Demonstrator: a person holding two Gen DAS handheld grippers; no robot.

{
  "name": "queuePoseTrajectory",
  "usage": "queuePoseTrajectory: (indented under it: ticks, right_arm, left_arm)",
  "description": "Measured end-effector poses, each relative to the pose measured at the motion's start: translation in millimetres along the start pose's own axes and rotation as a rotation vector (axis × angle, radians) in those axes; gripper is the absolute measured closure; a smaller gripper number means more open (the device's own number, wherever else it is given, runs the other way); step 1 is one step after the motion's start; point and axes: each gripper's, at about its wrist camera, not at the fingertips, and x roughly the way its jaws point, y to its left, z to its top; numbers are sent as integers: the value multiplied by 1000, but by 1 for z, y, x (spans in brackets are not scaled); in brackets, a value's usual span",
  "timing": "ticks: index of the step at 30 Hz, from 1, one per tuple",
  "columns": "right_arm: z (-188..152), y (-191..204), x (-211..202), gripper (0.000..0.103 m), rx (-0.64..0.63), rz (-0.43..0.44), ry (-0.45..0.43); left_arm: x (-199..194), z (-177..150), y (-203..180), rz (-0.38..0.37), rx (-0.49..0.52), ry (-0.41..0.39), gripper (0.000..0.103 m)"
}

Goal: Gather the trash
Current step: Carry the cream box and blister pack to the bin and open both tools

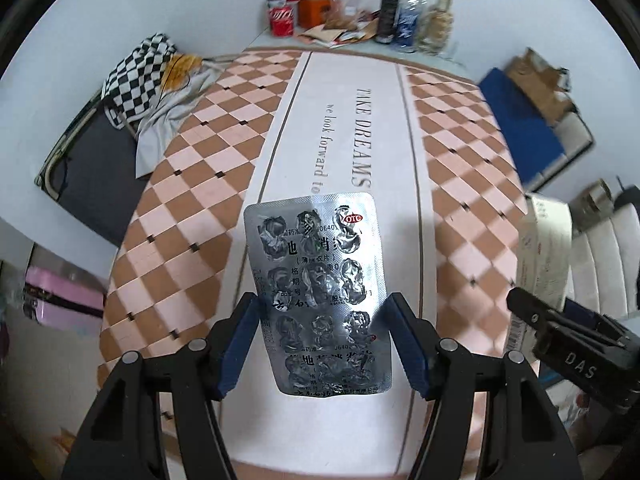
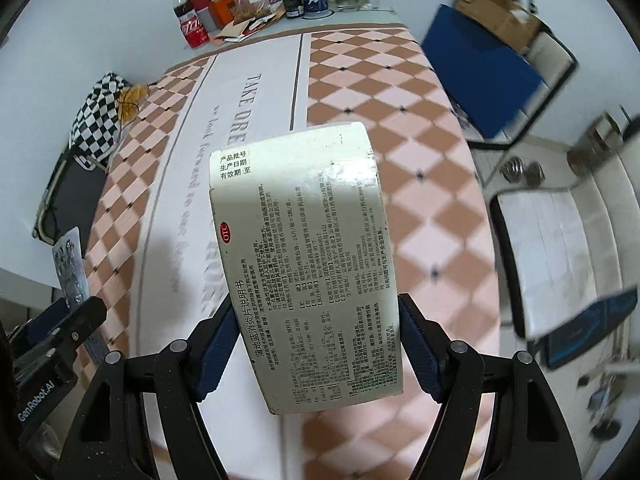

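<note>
My left gripper (image 1: 322, 344) is shut on an empty silver pill blister pack (image 1: 318, 288), held above the table with its foil face toward the camera. My right gripper (image 2: 318, 344) is shut on a white medicine box (image 2: 308, 256) printed with black Chinese text and a red OTC mark, also held above the table. The box shows at the right edge of the left wrist view (image 1: 540, 260), with the right gripper (image 1: 568, 344) below it. The blister pack (image 2: 70, 270) and the left gripper (image 2: 72, 328) show at the left edge of the right wrist view.
The table (image 1: 208, 184) has a pink-and-brown checked cloth with a white centre strip. Bottles, a red can, an orange box and paper scraps (image 1: 344, 12) stand at its far end. A checkered cloth (image 1: 140, 68) lies on a chair at left. A blue folder (image 2: 480, 68) and cardboard box (image 2: 500, 12) sit at right.
</note>
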Motion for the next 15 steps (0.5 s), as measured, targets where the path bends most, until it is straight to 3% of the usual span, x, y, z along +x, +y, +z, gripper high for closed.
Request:
queuePoseTrajectory:
  ticks: [7, 15]
  right_arm:
    - [-124, 28, -55, 26, 105, -17, -32]
    - [-240, 42, -82, 26, 175, -15, 3]
  left_arm:
    - [-47, -68, 39, -77, 115, -10, 41]
    - [-60, -139, 61, -109, 187, 46, 41]
